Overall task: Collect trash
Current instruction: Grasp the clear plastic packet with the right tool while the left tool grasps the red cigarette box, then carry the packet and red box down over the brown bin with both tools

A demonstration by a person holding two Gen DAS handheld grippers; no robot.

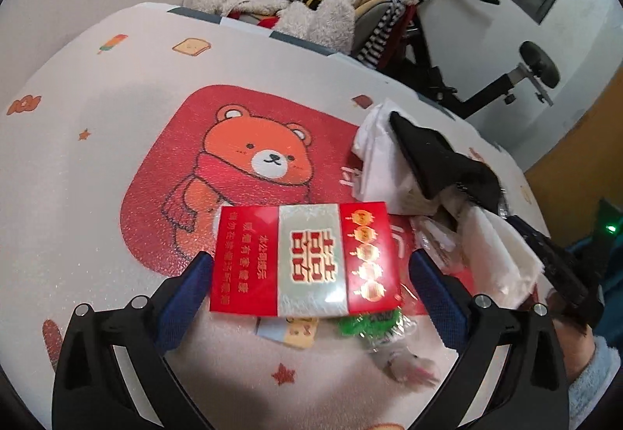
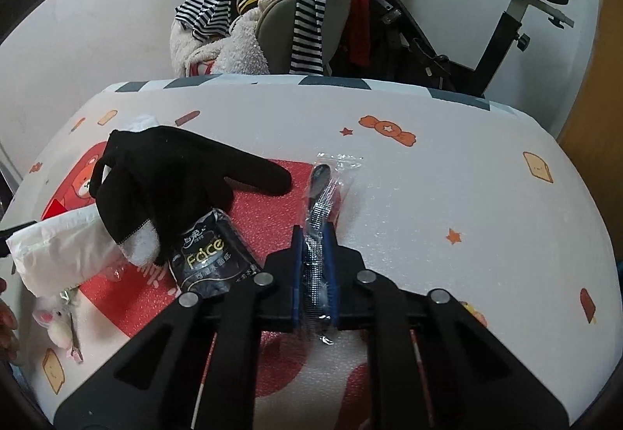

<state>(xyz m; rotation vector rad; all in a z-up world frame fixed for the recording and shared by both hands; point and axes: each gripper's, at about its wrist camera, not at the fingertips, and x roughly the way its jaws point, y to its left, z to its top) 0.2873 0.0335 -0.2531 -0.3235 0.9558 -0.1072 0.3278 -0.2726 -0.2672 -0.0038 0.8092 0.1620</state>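
Observation:
In the left wrist view a red and silver cigarette pack [image 1: 307, 258] lies flat on the bear-print table cover [image 1: 117, 157]. My left gripper [image 1: 310, 260] is open, one blue pad on each side of the pack with a small gap to it. A green wrapper [image 1: 370, 325] and a small card [image 1: 296, 328] stick out from under the pack. In the right wrist view my right gripper [image 2: 314, 239] is shut on a clear plastic packet [image 2: 325, 196] with a dark utensil inside; the packet's far end rests on the table.
Left of the right gripper lie a black glove [image 2: 163, 173], white tissue [image 2: 58, 254], a dark tissue pack [image 2: 206, 258] and a small plush charm [image 2: 58, 328]. Behind the table stand a chair piled with clothes [image 2: 272, 13] and an exercise bike [image 2: 486, 52]. A hand in a pale sleeve [image 1: 584, 371] shows at right.

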